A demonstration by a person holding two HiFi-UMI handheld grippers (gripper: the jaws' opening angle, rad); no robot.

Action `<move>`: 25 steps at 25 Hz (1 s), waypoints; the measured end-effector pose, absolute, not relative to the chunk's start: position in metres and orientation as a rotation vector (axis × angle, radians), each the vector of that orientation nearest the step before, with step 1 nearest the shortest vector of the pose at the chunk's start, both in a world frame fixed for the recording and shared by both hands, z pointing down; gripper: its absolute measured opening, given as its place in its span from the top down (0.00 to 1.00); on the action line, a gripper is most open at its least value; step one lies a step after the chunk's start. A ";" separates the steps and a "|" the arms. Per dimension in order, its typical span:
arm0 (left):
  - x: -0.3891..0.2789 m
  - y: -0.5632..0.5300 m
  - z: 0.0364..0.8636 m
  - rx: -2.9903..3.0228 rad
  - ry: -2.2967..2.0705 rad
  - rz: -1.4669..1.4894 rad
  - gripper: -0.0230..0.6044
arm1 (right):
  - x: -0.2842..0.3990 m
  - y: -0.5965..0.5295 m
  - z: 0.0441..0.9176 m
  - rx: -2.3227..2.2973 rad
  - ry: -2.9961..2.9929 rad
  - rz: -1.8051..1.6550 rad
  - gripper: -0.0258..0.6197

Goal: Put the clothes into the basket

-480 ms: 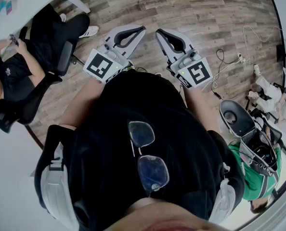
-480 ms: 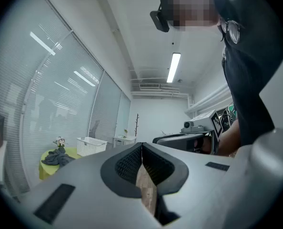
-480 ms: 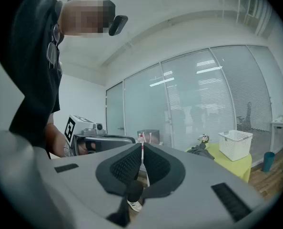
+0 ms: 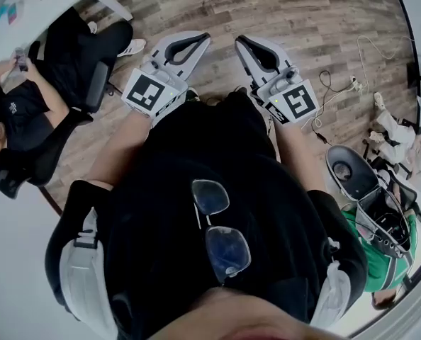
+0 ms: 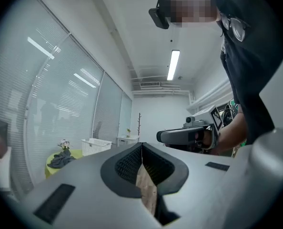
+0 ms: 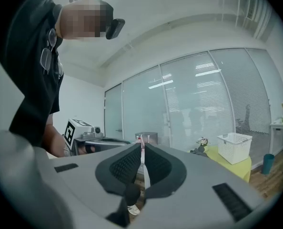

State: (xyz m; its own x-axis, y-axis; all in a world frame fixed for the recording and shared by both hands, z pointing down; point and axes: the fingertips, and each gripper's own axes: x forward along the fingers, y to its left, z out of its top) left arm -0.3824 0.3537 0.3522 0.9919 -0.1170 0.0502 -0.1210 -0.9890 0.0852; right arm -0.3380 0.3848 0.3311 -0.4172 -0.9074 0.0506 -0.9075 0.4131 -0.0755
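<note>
Clothes (image 5: 61,160) a small, indistinct heap near basket (image 5: 96,146)

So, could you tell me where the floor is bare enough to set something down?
The wooden floor ahead is bare, between the seated person on the left and the cables on the right; both sides are crowded.

left claw (image 4: 200,41): closed, empty | right claw (image 4: 242,43): closed, empty | both held out front (side by side)

One left gripper (image 4: 205,41), one right gripper (image 4: 242,43), one white basket (image 6: 234,147), one clothes pile (image 5: 59,160), one yellow table (image 6: 237,169)
</note>
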 end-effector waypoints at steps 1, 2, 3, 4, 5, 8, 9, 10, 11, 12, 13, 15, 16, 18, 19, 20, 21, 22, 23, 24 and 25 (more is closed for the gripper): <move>-0.378 0.347 0.352 3.053 -0.188 0.062 0.95 | -0.334 0.379 0.330 1.689 -2.645 0.122 0.91; -0.374 0.341 0.351 3.058 -0.189 0.051 0.95 | -0.330 0.372 0.329 1.682 -2.643 0.104 0.91; -0.370 0.336 0.351 3.058 -0.197 0.041 0.95 | -0.327 0.366 0.330 1.677 -2.639 0.092 0.91; -0.365 0.331 0.352 3.055 -0.215 0.034 0.95 | -0.322 0.359 0.332 1.676 -2.638 0.086 0.91; -0.360 0.326 0.353 3.052 -0.237 0.030 0.95 | -0.317 0.353 0.333 1.679 -2.641 0.083 0.91; -0.345 0.309 0.358 3.044 -0.306 0.032 0.95 | -0.299 0.335 0.336 1.676 -2.662 0.076 0.91; -0.341 0.306 0.359 3.046 -0.319 0.044 0.95 | -0.294 0.331 0.337 1.666 -2.666 0.076 0.91; -0.337 0.304 0.360 3.048 -0.326 0.058 0.95 | -0.288 0.328 0.339 1.655 -2.672 0.079 0.91; -0.332 0.301 0.361 3.048 -0.332 0.069 0.95 | -0.282 0.325 0.339 1.644 -2.680 0.083 0.91; -0.328 0.299 0.362 3.046 -0.337 0.078 0.95 | -0.276 0.322 0.339 1.632 -2.688 0.086 0.91; -0.323 0.297 0.363 3.045 -0.341 0.087 0.95 | -0.271 0.320 0.339 1.620 -2.695 0.086 0.91; -0.312 0.292 0.363 3.043 -0.352 0.095 0.95 | -0.259 0.316 0.338 1.601 -2.702 0.082 0.91; -0.305 0.290 0.362 3.039 -0.360 0.093 0.95 | -0.253 0.314 0.338 1.595 -2.705 0.080 0.91; -0.290 0.286 0.358 3.028 -0.376 0.083 0.95 | -0.238 0.309 0.335 1.586 -2.710 0.080 0.91; -0.283 0.284 0.356 3.024 -0.383 0.079 0.95 | -0.230 0.306 0.332 1.582 -2.714 0.077 0.91; -0.275 0.282 0.353 3.022 -0.392 0.075 0.95 | -0.223 0.302 0.330 1.576 -2.718 0.072 0.91; -0.267 0.279 0.351 3.021 -0.404 0.072 0.95 | -0.215 0.297 0.328 1.565 -2.725 0.063 0.91; -0.259 0.276 0.349 3.022 -0.418 0.070 0.95 | -0.208 0.293 0.326 1.551 -2.735 0.053 0.91; -0.251 0.272 0.347 3.024 -0.434 0.068 0.95 | -0.201 0.288 0.324 1.534 -2.745 0.044 0.91; -0.244 0.268 0.345 3.025 -0.451 0.067 0.95 | -0.194 0.284 0.322 1.518 -2.755 0.035 0.91; -0.237 0.264 0.344 3.026 -0.467 0.068 0.95 | -0.188 0.280 0.320 1.505 -2.765 0.028 0.91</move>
